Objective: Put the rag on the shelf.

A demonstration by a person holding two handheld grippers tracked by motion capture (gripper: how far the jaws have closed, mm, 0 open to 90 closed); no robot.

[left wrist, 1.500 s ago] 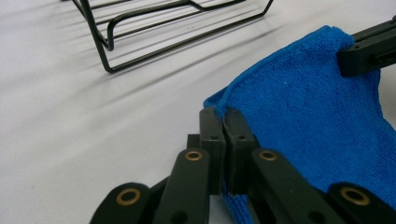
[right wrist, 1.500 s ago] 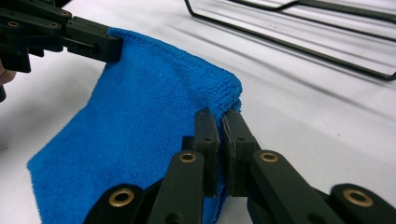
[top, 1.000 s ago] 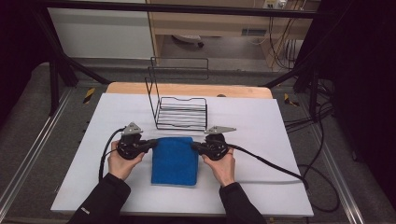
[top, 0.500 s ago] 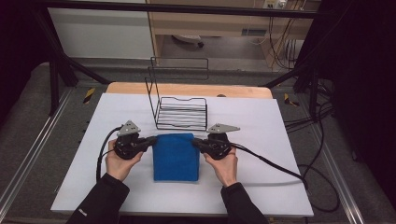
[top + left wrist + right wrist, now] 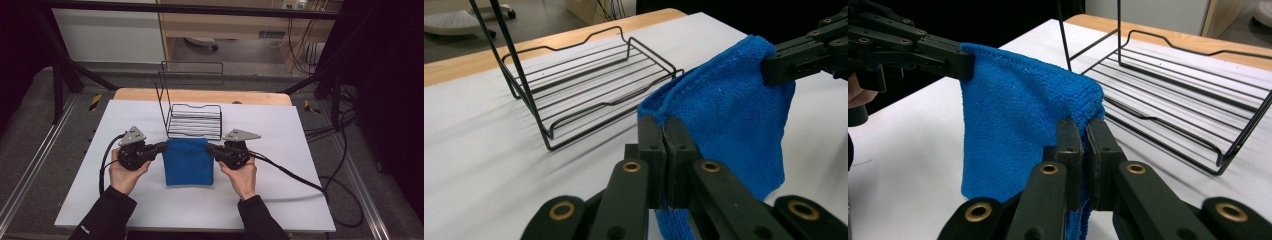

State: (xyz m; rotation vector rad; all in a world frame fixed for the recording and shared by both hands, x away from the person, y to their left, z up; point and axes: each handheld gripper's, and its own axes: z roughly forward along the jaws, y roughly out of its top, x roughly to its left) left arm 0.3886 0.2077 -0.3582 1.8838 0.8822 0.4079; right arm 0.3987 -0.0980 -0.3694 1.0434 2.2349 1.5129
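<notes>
I've pinched the blue cloth's [image 5: 188, 161] far corners, left hand-held gripper [image 5: 161, 146] and right hand-held gripper [image 5: 210, 148] both clamped; lifting it. Next: carry toward the wire rack [image 5: 194, 121] at twelve o'clock.

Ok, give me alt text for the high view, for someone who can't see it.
Two hand-held grippers, left gripper and right gripper, each shut on a top corner of a blue towel, hold it over a white table. A black wire rack stands just behind.

Both forearms are reaching in from six o'clock; the left gripper [image 5: 161, 147] and right gripper [image 5: 210, 148] are facing each other, fingers pinched tightly together.
</notes>
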